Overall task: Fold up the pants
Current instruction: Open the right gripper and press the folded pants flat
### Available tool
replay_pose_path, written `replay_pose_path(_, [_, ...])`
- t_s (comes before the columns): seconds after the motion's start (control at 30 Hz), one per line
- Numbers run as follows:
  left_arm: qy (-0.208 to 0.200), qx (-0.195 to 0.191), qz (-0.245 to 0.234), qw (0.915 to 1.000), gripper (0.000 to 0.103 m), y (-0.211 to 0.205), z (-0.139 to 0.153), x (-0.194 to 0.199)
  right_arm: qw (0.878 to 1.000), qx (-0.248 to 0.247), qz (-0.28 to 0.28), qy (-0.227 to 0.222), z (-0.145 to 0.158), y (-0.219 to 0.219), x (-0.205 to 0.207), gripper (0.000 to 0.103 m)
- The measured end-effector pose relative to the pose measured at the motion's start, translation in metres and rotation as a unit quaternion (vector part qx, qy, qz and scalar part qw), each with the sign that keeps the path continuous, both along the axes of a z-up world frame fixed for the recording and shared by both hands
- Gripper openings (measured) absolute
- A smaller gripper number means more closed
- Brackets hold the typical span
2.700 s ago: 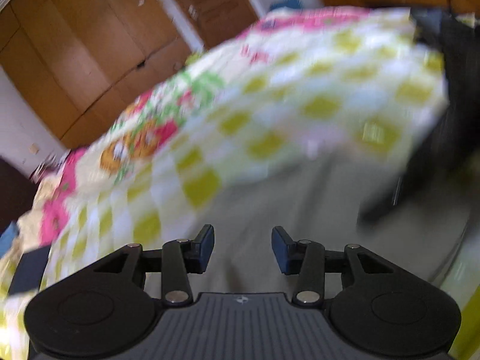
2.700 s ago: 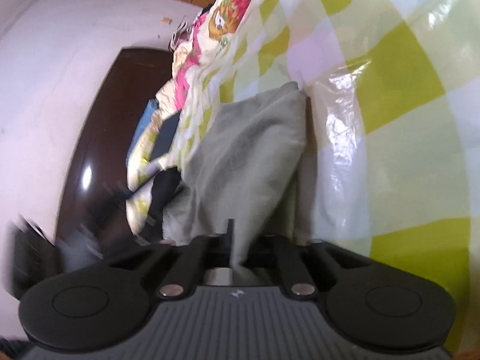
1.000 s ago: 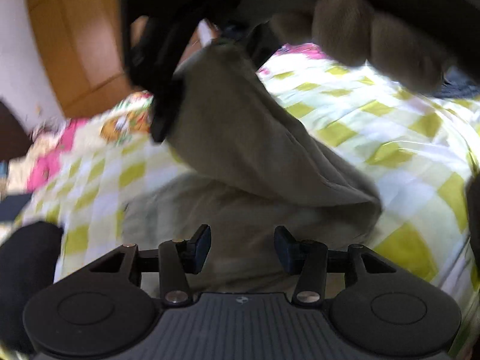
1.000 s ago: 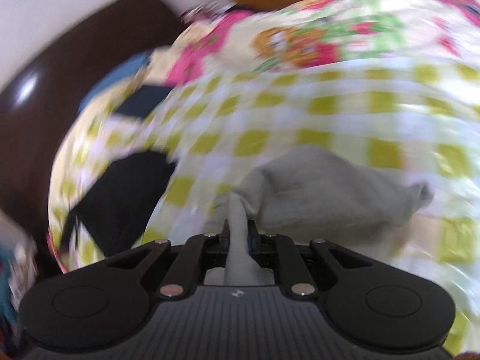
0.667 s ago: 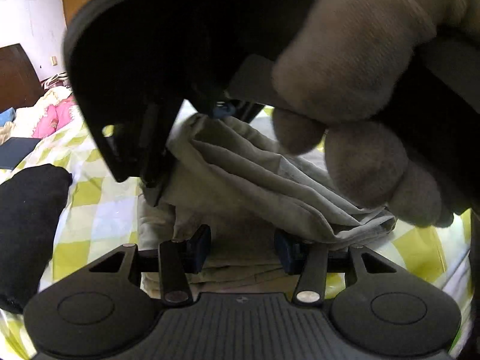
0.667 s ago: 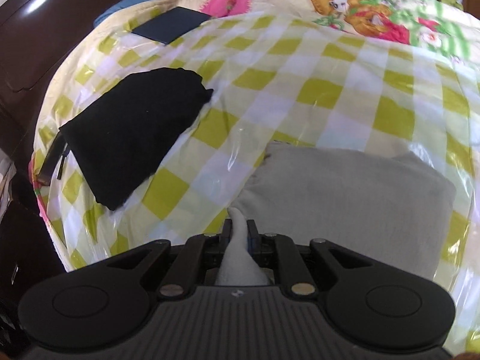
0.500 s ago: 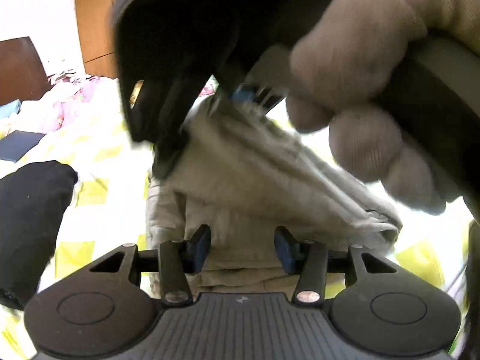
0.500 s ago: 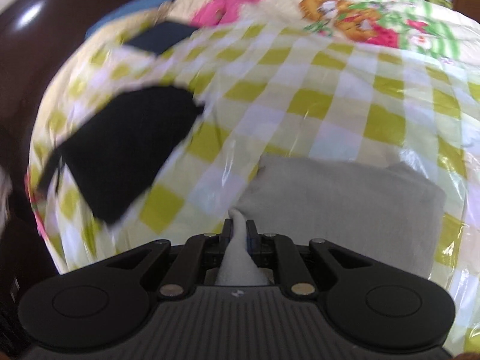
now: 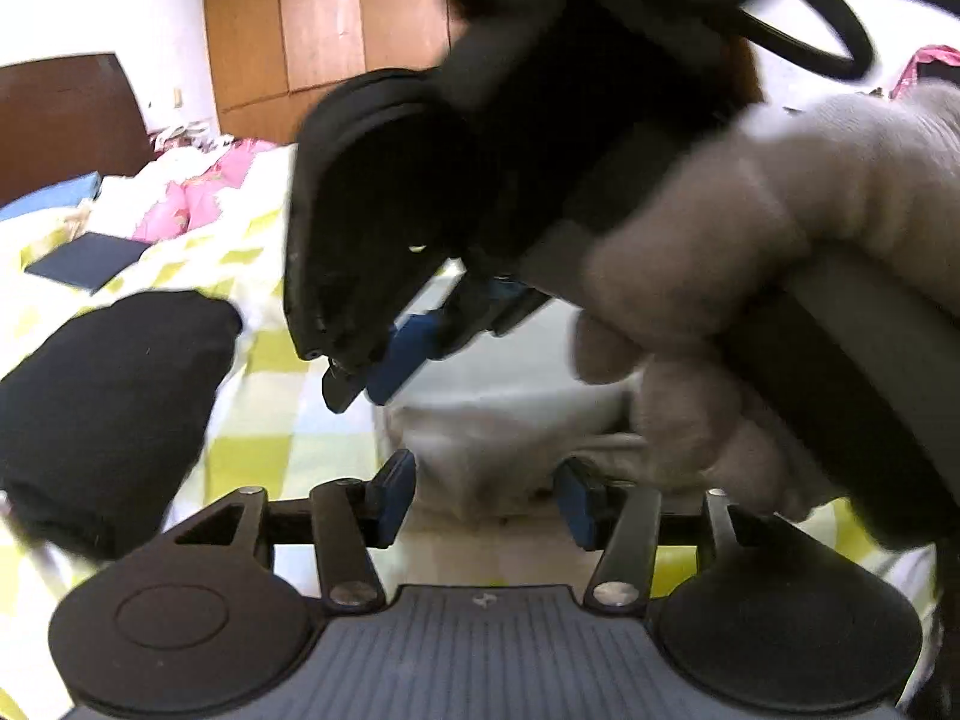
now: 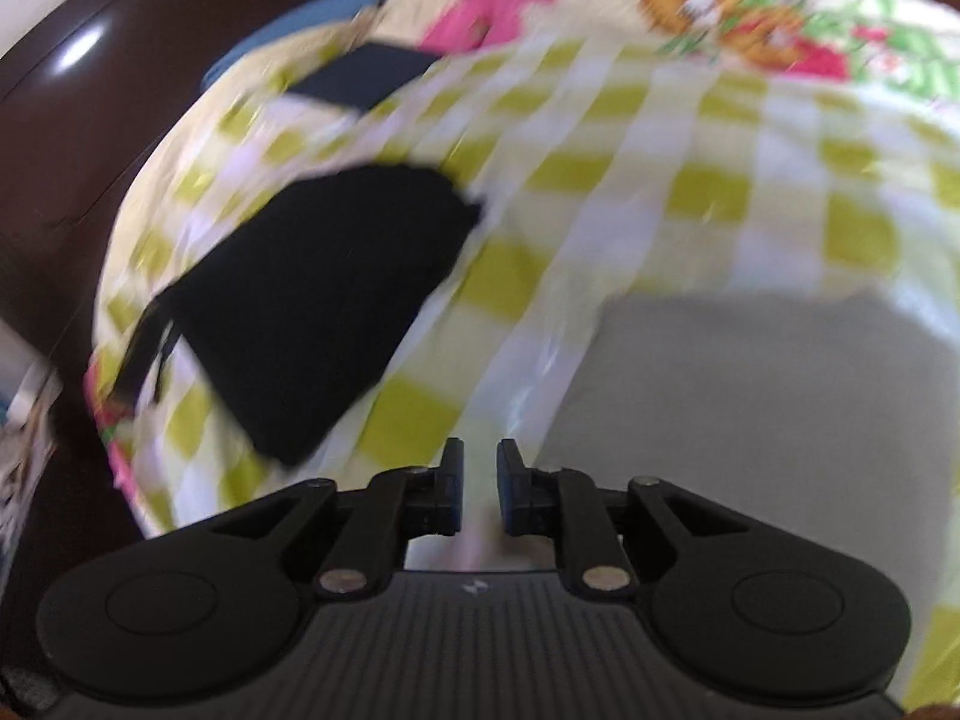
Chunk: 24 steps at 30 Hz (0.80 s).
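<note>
1. Wooden wardrobe doors (image 9: 324,18) and a dark headboard (image 9: 66,114) stand behind a bed (image 10: 690,192) covered with a yellow-and-white checked sheet under shiny clear plastic; a floral quilt (image 10: 750,18) lies at its far end.
2. Grey pants (image 10: 780,408) lie on the sheet as a flat, folded block with smooth top and stacked edges facing the left wrist camera (image 9: 498,420).
3. A folded black garment (image 10: 312,312) lies on the sheet beside the pants, apart from them; a small dark flat thing (image 10: 366,81) lies farther off.
4. A gloved hand (image 9: 750,276) grips the right gripper (image 9: 384,366) just above the pants, pointing steeply down, blue pads showing.
5. Right gripper (image 10: 480,486): jaws opening, a narrow gap between them, nothing pinched; the pants sit to its right.
6. Left gripper (image 9: 483,498): jaws opening, spread about halfway, empty, aimed at the near edge of the pants without touching.
</note>
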<state>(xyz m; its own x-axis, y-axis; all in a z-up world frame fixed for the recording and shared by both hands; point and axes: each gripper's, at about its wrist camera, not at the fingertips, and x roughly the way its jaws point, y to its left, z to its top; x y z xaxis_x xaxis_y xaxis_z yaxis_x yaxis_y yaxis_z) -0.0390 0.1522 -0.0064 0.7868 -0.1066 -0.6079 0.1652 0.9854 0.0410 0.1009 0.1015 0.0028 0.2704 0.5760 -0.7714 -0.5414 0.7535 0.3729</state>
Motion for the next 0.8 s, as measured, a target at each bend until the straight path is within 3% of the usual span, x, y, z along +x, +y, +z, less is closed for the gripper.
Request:
replay_pose_path(0.1, [0.004,0.005,0.008,1.0,0.065,0.005,0.005,-0.01,1.0,0.023,-0.011,-0.012,0.012,-0.019,0.0,0.033])
replay_pose_path(0.2, [-0.007,0.021,0.022,0.9995,0.065,0.009,0.011,-0.014,0.998,0.005,-0.03,-0.047,0.024,-0.037,0.01,0.046])
replay_pose_path(0.37, [-0.026,0.028,0.029,0.9988,0.065,0.012,0.024,-0.016,0.997,-0.021,-0.061,-0.042,0.018,-0.038,0.038,0.048])
replay_pose_path(0.43, [-0.036,0.023,0.031,0.9986,0.066,0.016,0.029,-0.019,0.998,-0.031,-0.043,-0.044,0.01,-0.026,0.041,0.046])
replay_pose_path(0.57, [-0.026,0.035,0.019,0.9989,0.071,0.012,0.021,-0.013,0.988,-0.102,-0.002,-0.117,0.001,-0.003,0.048,0.046])
replay_pose_path(0.63, [-0.016,0.034,0.011,0.9992,0.071,0.01,0.015,-0.007,0.989,-0.104,0.006,-0.106,0.002,0.0,0.056,0.051])
replay_pose_path(0.7, [-0.009,0.021,0.007,0.9997,0.071,0.009,0.011,-0.001,0.99,-0.111,0.01,-0.081,0.0,0.002,0.063,0.061])
replay_pose_path(0.8, [-0.001,0.012,-0.002,0.9999,0.071,0.003,0.005,0.007,0.986,-0.141,0.029,-0.085,-0.008,0.013,0.066,0.061])
